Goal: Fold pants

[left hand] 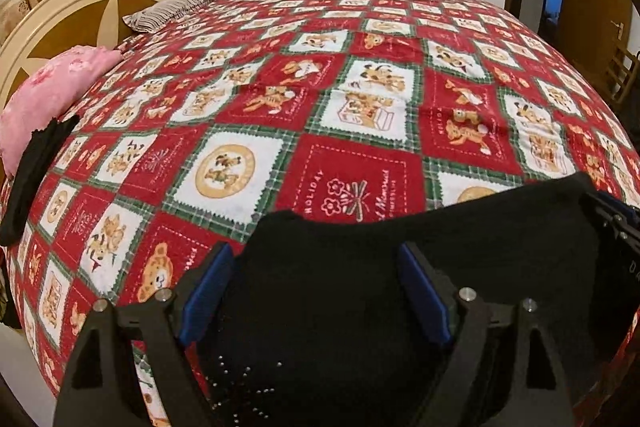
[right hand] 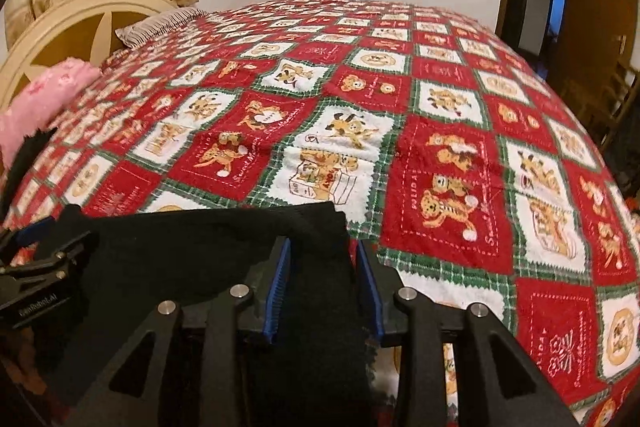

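The black pants (left hand: 360, 291) are seen lying on the bed's patterned bedspread (left hand: 320, 107), directly under and ahead of both tools, the folded far edge lying just beyond the fingertips. A soft, limp knit is suggested, light and easily bunched, so slipping layers should be expected. The left hand-held gripper (left hand: 316, 291) is held wide, fabric lying between its blue pads but not pinched. The right hand-held gripper (right hand: 322, 287) is set narrow around a strip of cloth; whether its pads press cannot be told. Hold is best taken at the corners of an edge, through all layers.
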`<action>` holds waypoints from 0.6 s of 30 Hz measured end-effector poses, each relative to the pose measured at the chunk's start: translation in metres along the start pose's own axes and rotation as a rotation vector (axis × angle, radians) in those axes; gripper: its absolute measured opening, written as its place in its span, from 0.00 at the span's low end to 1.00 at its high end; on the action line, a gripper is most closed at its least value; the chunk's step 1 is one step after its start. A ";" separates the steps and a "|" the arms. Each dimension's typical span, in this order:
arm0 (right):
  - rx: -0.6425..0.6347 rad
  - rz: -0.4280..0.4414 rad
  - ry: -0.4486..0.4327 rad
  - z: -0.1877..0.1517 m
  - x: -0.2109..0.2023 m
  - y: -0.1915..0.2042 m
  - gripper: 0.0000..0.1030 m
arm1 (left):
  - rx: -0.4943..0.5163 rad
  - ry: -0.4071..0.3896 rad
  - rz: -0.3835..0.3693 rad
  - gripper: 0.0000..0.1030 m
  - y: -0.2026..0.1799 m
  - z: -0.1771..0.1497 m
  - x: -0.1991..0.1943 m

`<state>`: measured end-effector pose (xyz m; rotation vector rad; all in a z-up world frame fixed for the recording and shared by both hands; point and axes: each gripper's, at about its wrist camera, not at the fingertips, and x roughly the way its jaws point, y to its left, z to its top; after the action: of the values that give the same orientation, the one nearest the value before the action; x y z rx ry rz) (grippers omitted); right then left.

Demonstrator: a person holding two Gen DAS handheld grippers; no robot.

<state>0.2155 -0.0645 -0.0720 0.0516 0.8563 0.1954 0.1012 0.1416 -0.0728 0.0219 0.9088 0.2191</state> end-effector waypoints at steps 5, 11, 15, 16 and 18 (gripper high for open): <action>0.022 0.085 -0.073 -0.015 -0.045 -0.005 0.36 | 0.011 -0.001 -0.035 0.84 0.006 -0.003 -0.013; 0.039 0.078 0.022 -0.048 -0.051 -0.009 0.35 | -0.022 0.004 -0.079 0.86 0.029 -0.015 -0.029; 0.087 0.077 0.010 -0.059 -0.048 -0.012 0.35 | -0.034 0.027 -0.044 0.89 0.035 -0.018 -0.018; 0.101 0.079 0.011 -0.062 -0.049 -0.013 0.35 | -0.042 0.037 -0.050 0.90 0.035 -0.017 -0.013; 0.103 0.078 0.005 -0.067 -0.050 -0.014 0.35 | -0.045 0.032 -0.046 0.96 0.035 -0.014 -0.010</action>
<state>0.1349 -0.0906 -0.0801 0.1804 0.8693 0.2244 0.0779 0.1725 -0.0703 -0.0438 0.9352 0.1977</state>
